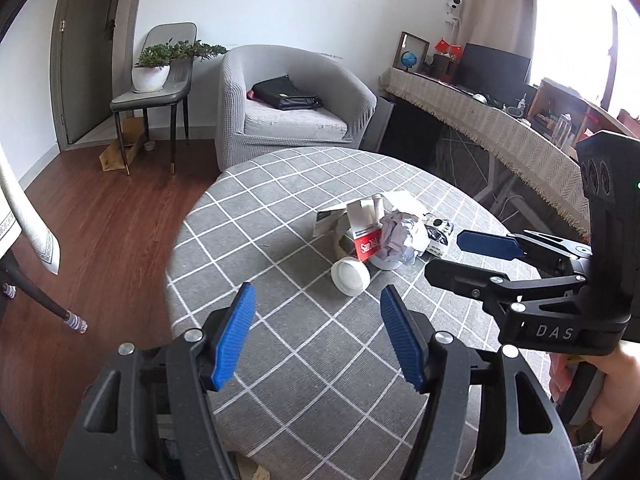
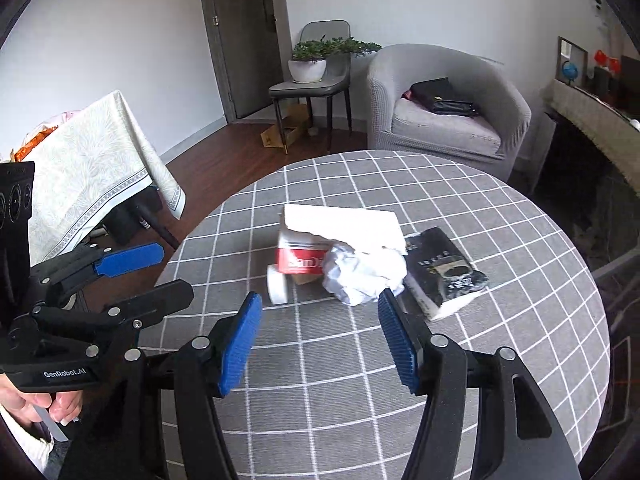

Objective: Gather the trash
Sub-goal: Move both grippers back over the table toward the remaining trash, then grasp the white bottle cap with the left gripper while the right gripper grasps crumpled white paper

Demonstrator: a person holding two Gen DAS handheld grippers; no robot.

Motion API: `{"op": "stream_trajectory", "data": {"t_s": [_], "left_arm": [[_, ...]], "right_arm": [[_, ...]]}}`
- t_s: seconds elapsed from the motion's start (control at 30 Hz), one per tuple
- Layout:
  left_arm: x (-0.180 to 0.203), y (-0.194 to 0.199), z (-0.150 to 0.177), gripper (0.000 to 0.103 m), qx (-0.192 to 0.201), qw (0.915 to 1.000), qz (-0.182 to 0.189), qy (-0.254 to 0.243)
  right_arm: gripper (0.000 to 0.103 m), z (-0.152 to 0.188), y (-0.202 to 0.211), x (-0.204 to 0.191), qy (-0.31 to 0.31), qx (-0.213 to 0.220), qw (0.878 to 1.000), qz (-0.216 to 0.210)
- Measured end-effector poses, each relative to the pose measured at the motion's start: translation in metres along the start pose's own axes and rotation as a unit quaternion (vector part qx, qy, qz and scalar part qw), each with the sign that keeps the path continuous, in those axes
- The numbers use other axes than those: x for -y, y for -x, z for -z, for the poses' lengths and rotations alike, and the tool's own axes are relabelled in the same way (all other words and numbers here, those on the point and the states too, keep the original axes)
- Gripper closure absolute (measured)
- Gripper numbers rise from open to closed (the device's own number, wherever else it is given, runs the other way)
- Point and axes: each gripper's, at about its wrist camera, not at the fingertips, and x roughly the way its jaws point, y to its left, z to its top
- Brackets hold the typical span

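A pile of trash lies on the round table with the grey checked cloth (image 1: 280, 360) (image 2: 320, 400): a crumpled white paper ball (image 1: 402, 240) (image 2: 362, 274), a red-and-white SanDisk box (image 1: 366, 240) (image 2: 300, 258), a white round lid (image 1: 350, 277) (image 2: 277, 284), a black-and-white packet (image 1: 438, 232) (image 2: 446, 270) and a white sheet of card (image 2: 344, 226). My left gripper (image 1: 318, 340) is open and empty, short of the lid. My right gripper (image 2: 320, 340) is open and empty, just short of the paper ball. Each gripper shows in the other's view, the right one (image 1: 472, 256) and the left one (image 2: 144, 276).
A grey armchair (image 1: 288, 108) (image 2: 444, 108) with a black bag stands behind the table. A chair with a potted plant (image 1: 154, 68) (image 2: 312, 64) is by the door. A covered table (image 2: 88, 168) is at the left, a long covered desk (image 1: 500, 128) at the right.
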Motion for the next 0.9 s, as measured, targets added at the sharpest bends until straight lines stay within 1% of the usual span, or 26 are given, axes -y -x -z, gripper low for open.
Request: {"op": "stream_trajectory", "data": {"t_s": [0.13, 0.27, 0.37, 0.43, 0.63, 0.7, 0.77, 0.8, 0.9], "left_arm": [[0.012, -0.02, -0.003, 0.041, -0.016, 0.9998, 0.008, 0.007], [0.021, -0.045, -0.004, 0.046, -0.03, 0.9995, -0.001, 0.009], [0.024, -0.061, -0.005, 0.051, -0.043, 0.9989, -0.01, 0.013], [0.025, -0.068, -0.007, 0.052, -0.043, 0.9989, -0.013, 0.016], [0.022, -0.078, -0.013, 0.066, -0.049, 0.9983, -0.023, 0.023], [0.024, -0.082, -0.015, 0.076, -0.052, 0.9981, -0.024, 0.023], [0.024, -0.084, -0.015, 0.083, -0.054, 0.998, -0.027, 0.021], [0.023, -0.084, -0.015, 0.09, -0.054, 0.9979, -0.027, 0.022], [0.021, -0.082, -0.013, 0.092, -0.055, 0.9979, -0.024, 0.025]], "right_arm": [[0.036, 0.002, 0.003, 0.028, -0.032, 0.004, 0.999, 0.0], [0.035, 0.003, 0.005, 0.049, -0.056, 0.007, 0.998, -0.009], [0.035, 0.004, 0.004, 0.055, -0.065, 0.007, 0.998, -0.014], [0.035, 0.003, 0.004, 0.058, -0.068, 0.008, 0.997, -0.019], [0.035, 0.0, -0.001, 0.056, -0.057, 0.003, 0.998, -0.041], [0.035, -0.001, -0.005, 0.055, -0.053, -0.001, 0.997, -0.055], [0.029, -0.001, -0.008, 0.053, -0.051, 0.0, 0.996, -0.066], [0.028, 0.0, -0.009, 0.052, -0.053, -0.001, 0.996, -0.07], [0.028, -0.001, -0.013, 0.053, -0.06, -0.005, 0.995, -0.077]]}}
